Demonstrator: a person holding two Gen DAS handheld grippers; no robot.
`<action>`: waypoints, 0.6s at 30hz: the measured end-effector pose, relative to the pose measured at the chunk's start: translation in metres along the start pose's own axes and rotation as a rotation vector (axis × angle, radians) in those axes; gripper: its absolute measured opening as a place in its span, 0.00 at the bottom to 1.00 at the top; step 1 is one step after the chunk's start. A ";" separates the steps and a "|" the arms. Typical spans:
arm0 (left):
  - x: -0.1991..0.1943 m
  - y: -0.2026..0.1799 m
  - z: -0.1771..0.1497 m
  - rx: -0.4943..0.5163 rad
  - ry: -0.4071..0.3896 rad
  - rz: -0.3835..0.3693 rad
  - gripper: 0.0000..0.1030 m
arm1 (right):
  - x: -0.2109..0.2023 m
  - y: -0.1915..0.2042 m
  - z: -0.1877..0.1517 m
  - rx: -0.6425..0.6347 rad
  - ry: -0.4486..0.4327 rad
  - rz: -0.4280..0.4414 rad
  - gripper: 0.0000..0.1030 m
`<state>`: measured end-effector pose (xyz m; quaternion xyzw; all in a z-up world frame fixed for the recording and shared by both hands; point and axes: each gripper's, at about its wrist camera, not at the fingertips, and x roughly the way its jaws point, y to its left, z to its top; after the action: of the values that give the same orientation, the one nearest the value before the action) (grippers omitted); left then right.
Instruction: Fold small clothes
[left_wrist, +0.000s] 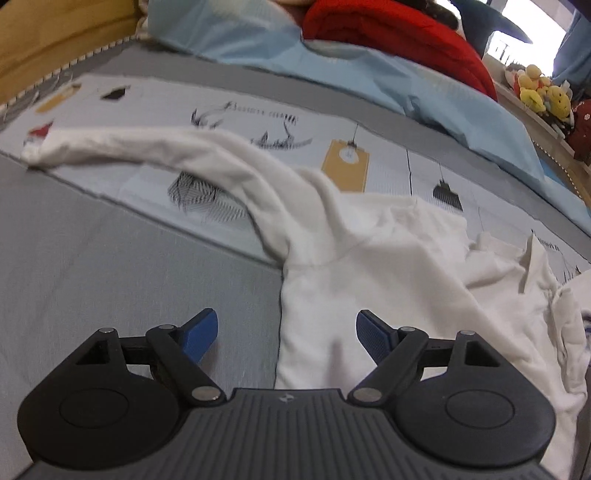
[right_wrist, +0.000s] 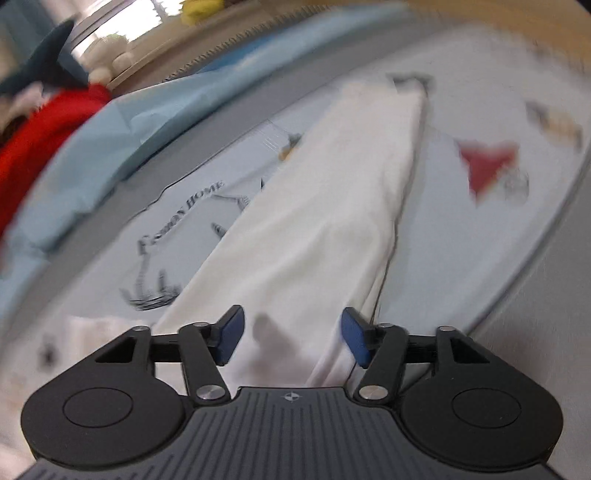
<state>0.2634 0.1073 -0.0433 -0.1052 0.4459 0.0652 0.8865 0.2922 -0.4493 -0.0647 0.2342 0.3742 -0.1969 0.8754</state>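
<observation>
Bedsheet (right_wrist: 177, 229) print reads "HOME"; the word before it is blurred. White shirt (left_wrist: 369, 266) lies spread on the bed, one sleeve (left_wrist: 147, 147) reaching toward the left edge. Left tongs (left_wrist: 286, 338) spread above the shirt's side; right tongs (right_wrist: 291, 338) spread over the sleeve, pinching nothing. Red blanket (left_wrist: 399, 40) and plush toys (left_wrist: 543, 92) at the far edge.

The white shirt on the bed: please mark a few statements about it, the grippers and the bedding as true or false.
1. The white shirt lies on a printed bedsheet. True.
2. The left gripper is shut on the shirt. False: its jaws stand open and hold nothing.
3. One sleeve stretches out away from the shirt's body. True.
4. The blanket at the far side of the bed is green. False: it is red.
5. The right gripper has its jaws apart. True.
</observation>
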 end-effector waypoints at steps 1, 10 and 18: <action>0.001 0.000 0.001 -0.002 -0.001 -0.004 0.84 | 0.001 0.008 0.000 -0.093 -0.020 -0.031 0.00; 0.003 0.005 0.003 -0.043 0.005 -0.017 0.84 | -0.024 -0.083 0.021 0.057 -0.108 -0.135 0.13; 0.012 0.005 0.001 -0.066 0.025 0.002 0.84 | 0.018 -0.039 0.024 0.036 -0.041 -0.022 0.83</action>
<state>0.2700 0.1126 -0.0531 -0.1348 0.4548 0.0793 0.8768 0.2969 -0.4971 -0.0740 0.2415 0.3554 -0.2180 0.8763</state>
